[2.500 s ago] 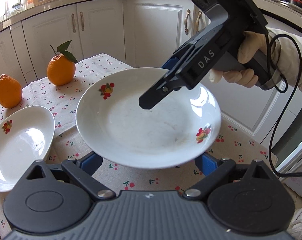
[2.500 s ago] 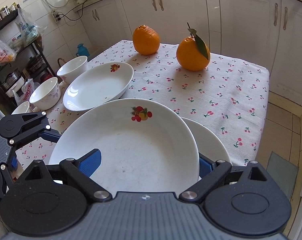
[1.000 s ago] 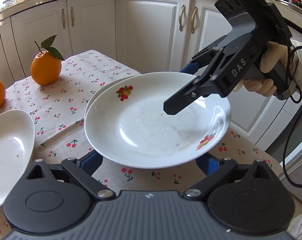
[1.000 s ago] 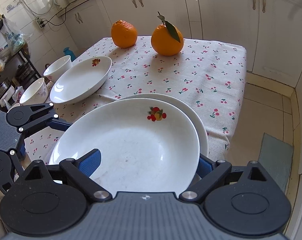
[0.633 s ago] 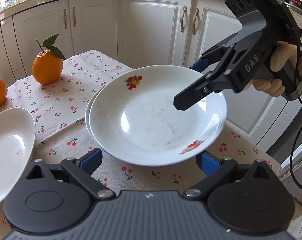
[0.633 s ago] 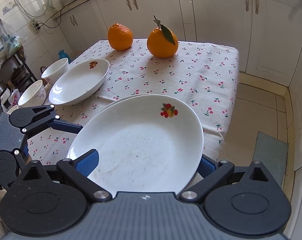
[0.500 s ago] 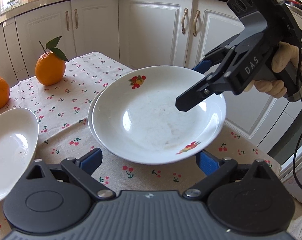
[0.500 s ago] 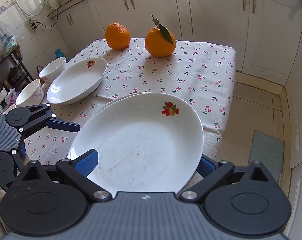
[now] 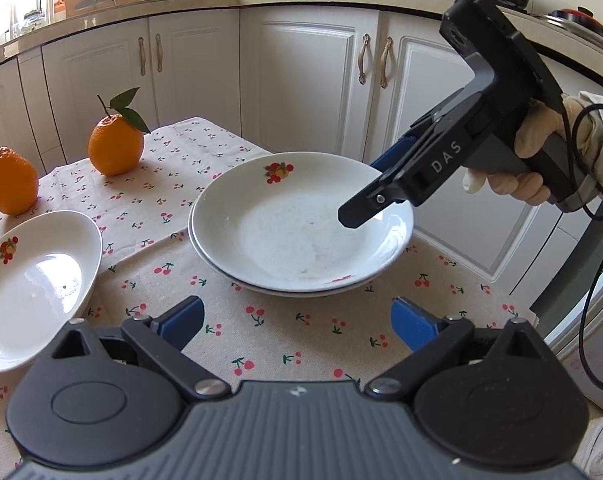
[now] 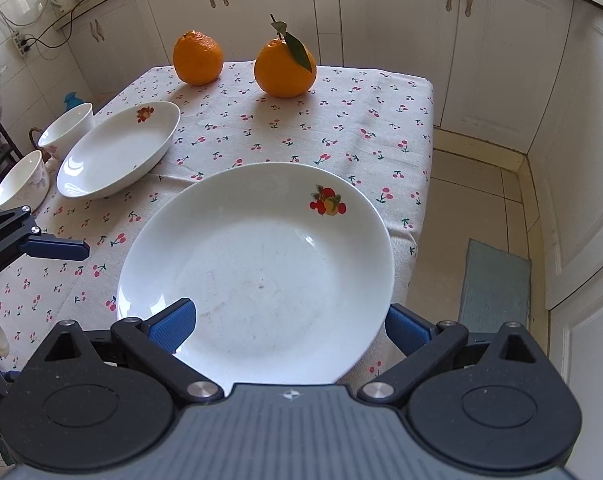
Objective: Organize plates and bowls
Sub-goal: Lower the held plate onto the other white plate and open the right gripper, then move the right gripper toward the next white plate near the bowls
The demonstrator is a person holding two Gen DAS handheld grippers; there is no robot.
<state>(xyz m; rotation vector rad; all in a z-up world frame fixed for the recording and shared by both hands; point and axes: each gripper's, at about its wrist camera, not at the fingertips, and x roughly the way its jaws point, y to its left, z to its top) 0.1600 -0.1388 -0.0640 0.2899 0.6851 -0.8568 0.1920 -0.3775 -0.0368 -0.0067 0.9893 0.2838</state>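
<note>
A white round plate with a fruit motif lies stacked on a second plate near the table corner; it also shows in the right wrist view. My left gripper is open and empty, just in front of the stack. My right gripper is open, its jaws straddling the plate's near rim without pinching it; in the left wrist view its body hovers over the plate's right edge. An oval white dish lies to the left and shows in the right wrist view.
Two oranges stand at the table's far side. Two white bowls sit at the left edge. The cherry-print tablecloth ends close beside the stack; floor and white cabinets lie beyond.
The plate held by both grippers was lowered onto the second plate. My left gripper let go and drew back; my right gripper's jaws opened around the rim.
</note>
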